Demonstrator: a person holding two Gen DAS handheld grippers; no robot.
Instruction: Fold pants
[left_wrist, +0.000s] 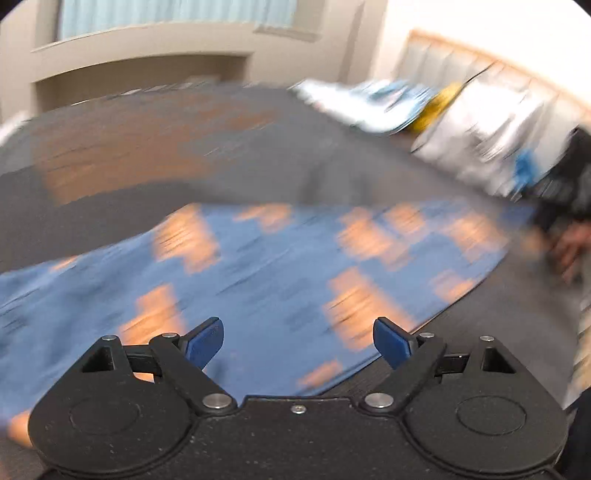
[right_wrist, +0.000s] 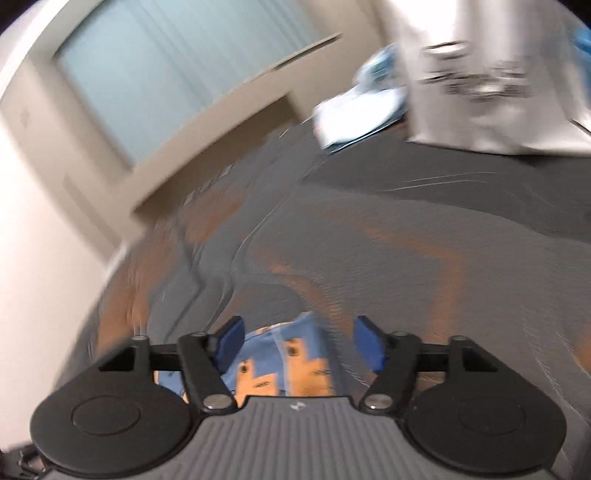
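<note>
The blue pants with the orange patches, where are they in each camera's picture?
Left wrist view: the blue pants spread wide across the middle, beyond the open left gripper.
Right wrist view: only a small piece of them shows low in the middle, between the fingers of the open right gripper.
Shared landmark: the pale window at the top, above the grey bed cover.

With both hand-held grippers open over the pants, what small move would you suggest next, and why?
Probably lower the right hand-held gripper onto the blue, orange-patterned fabric pants edge just beneath it and close; both it and the left hand-held gripper are open and hold nothing.
</note>
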